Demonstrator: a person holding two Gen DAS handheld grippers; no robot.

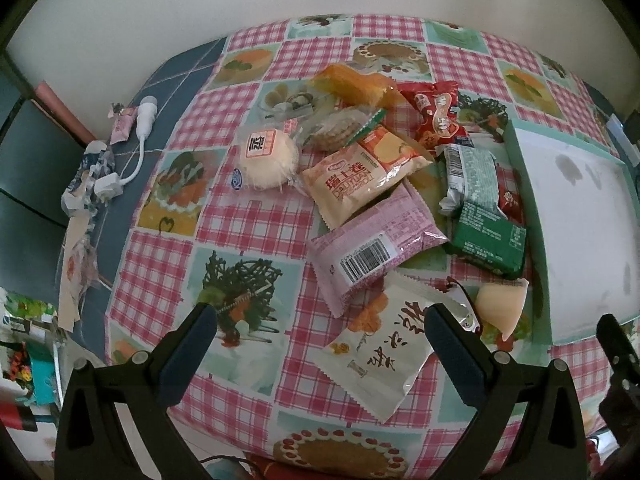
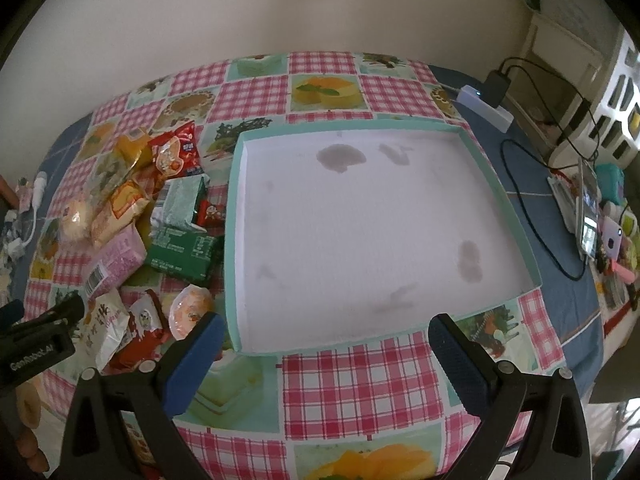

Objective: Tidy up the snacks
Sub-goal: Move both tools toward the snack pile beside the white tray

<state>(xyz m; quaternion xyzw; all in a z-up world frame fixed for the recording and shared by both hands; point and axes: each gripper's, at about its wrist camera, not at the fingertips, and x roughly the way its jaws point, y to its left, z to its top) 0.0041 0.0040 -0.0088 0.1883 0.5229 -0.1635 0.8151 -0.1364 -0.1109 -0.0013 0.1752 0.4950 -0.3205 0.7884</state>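
A pile of snack packets lies on the checked tablecloth: a white packet with black script (image 1: 376, 348), a pink packet (image 1: 372, 240), a beige roll packet (image 1: 360, 176), a green packet (image 1: 490, 236), a red packet (image 1: 438, 114) and a round bun (image 1: 268, 160). My left gripper (image 1: 320, 332) is open above the near edge of the pile, the white packet between its fingers' line of sight. A shallow white box with a teal rim (image 2: 236, 208) stands right of the pile and holds nothing. My right gripper (image 2: 326, 340) is open and empty just before the box's near rim.
A white cable and crumpled wrappers (image 1: 100, 176) lie on the blue cloth at the left. A power strip with charger (image 2: 486, 100), cables and small items (image 2: 592, 216) sit at the right. The wall is behind the table. The left gripper shows in the right wrist view (image 2: 36, 332).
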